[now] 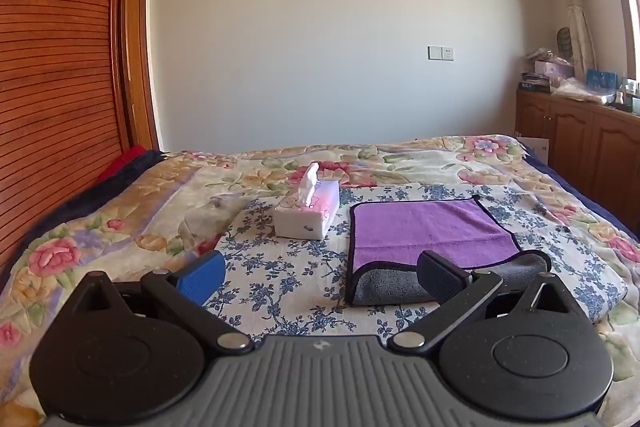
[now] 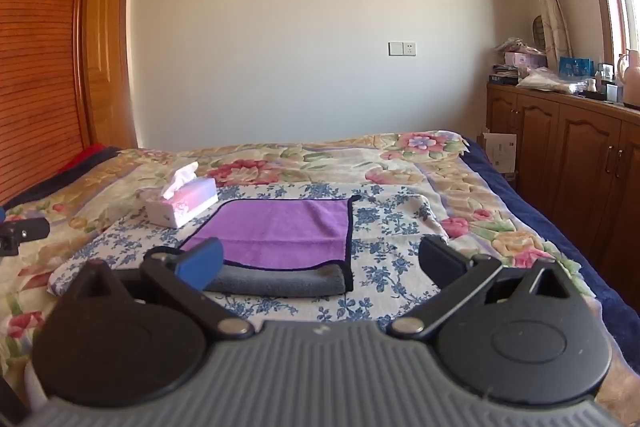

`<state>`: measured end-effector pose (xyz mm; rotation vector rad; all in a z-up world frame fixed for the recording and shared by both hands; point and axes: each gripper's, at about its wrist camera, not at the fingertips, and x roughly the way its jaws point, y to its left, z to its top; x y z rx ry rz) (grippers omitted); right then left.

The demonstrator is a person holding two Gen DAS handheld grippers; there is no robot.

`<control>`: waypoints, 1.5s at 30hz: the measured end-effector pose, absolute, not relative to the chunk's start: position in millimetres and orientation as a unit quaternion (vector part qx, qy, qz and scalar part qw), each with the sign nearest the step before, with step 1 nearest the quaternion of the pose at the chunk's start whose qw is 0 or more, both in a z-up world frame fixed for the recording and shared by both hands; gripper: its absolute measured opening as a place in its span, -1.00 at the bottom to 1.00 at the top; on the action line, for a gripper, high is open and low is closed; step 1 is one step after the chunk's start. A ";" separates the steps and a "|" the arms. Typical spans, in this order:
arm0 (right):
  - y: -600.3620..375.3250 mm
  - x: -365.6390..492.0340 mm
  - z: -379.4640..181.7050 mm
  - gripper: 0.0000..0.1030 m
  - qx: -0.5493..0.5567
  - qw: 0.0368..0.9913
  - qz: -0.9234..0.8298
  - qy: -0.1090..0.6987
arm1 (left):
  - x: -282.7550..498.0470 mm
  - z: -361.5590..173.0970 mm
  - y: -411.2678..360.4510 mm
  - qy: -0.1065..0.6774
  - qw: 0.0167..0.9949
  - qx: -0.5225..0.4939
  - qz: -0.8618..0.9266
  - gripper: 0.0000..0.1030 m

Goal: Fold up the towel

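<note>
Left wrist view shows, from left to right, the tissue box (image 1: 307,210) and the purple towel (image 1: 430,231) lying flat on the blue-flowered cloth (image 1: 280,267) of the bed, while the left gripper (image 1: 320,277) and the right gripper (image 2: 320,265) both stand spread wide, holding nothing.

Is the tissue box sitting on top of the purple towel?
No, the tissue box sits on the flowery cloth beside the purple towel, not on it.
</note>
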<state>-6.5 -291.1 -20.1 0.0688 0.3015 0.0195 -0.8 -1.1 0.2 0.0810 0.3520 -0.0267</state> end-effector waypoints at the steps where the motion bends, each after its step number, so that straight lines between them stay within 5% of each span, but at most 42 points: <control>1: -291.1 -6.7 -20.1 1.00 0.036 0.988 0.011 0.148 | -1.2 0.3 -1.8 0.174 0.984 0.041 -0.015 1.00; 45: -290.0 -5.8 -20.6 1.00 0.035 0.988 0.010 0.151 | -0.2 0.2 -1.7 0.175 0.984 0.038 -0.008 1.00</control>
